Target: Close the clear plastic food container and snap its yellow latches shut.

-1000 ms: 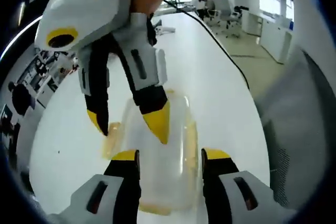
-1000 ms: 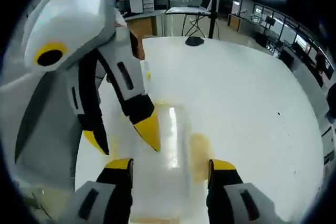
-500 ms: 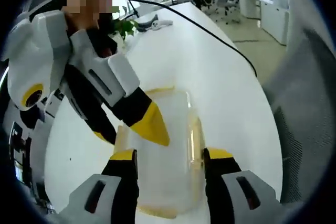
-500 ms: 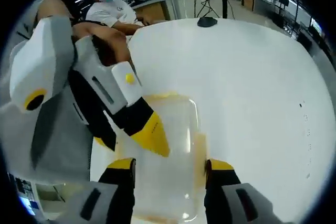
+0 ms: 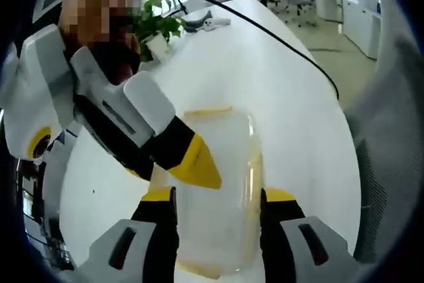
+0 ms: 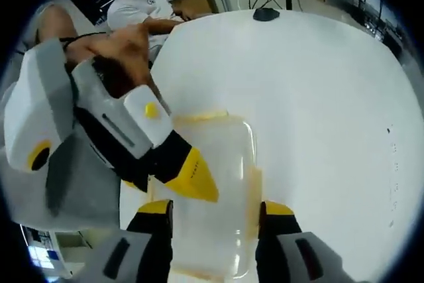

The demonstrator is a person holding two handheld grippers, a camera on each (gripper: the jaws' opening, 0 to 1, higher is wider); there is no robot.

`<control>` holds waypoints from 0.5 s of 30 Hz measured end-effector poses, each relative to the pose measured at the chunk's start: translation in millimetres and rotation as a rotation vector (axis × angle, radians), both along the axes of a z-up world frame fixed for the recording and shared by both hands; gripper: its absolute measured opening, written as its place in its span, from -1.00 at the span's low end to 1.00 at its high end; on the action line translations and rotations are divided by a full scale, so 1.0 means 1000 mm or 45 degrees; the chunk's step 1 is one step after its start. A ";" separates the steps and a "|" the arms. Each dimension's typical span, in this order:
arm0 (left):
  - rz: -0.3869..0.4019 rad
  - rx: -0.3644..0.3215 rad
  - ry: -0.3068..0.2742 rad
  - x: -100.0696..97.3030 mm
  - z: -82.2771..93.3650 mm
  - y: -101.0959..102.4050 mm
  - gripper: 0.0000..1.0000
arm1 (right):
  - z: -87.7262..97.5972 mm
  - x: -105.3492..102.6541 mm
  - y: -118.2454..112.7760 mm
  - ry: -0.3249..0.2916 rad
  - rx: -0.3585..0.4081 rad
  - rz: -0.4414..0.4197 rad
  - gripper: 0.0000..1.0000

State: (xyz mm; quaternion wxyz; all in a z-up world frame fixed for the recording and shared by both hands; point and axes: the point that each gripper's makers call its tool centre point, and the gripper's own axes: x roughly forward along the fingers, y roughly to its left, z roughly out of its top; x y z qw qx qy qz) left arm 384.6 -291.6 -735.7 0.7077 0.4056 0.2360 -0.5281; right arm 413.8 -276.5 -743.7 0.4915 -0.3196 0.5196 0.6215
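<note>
The clear plastic container (image 5: 222, 140) lies on the white table (image 5: 265, 77) with its lid down. Yellow latches show at its far end (image 5: 207, 109) and along its right side (image 5: 254, 180). My left gripper (image 5: 218, 197) is open, its yellow-tipped jaws straddling the container's near end. One yellow fingertip (image 5: 199, 167) of the right gripper rests on the lid from the left. In the right gripper view the container (image 6: 222, 157) sits between the open jaws of my right gripper (image 6: 215, 205). There the left gripper's fingertip (image 6: 193, 178) presses on the lid.
A black cable (image 5: 265, 31) runs across the table, and a potted plant (image 5: 156, 28) stands at its far end. A grey surface (image 5: 391, 137) rises on the right. A person in a white shirt (image 6: 139, 11) sits behind the table near a black object (image 6: 268, 12).
Both views have swung and come lower over the container. The other gripper in each view has tilted down from upright to slanting, its yellow tip on the lid. The container has stayed put.
</note>
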 end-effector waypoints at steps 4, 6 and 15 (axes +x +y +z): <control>-0.002 -0.014 -0.002 -0.001 0.000 0.002 -0.10 | -0.001 0.003 0.003 0.015 -0.017 0.062 -0.06; -0.007 -0.004 -0.006 0.000 0.000 0.002 -0.09 | -0.002 0.002 0.002 0.020 -0.022 0.082 -0.06; -0.035 -0.018 0.002 -0.002 0.000 0.004 -0.07 | 0.000 0.000 0.001 -0.009 0.035 0.066 -0.02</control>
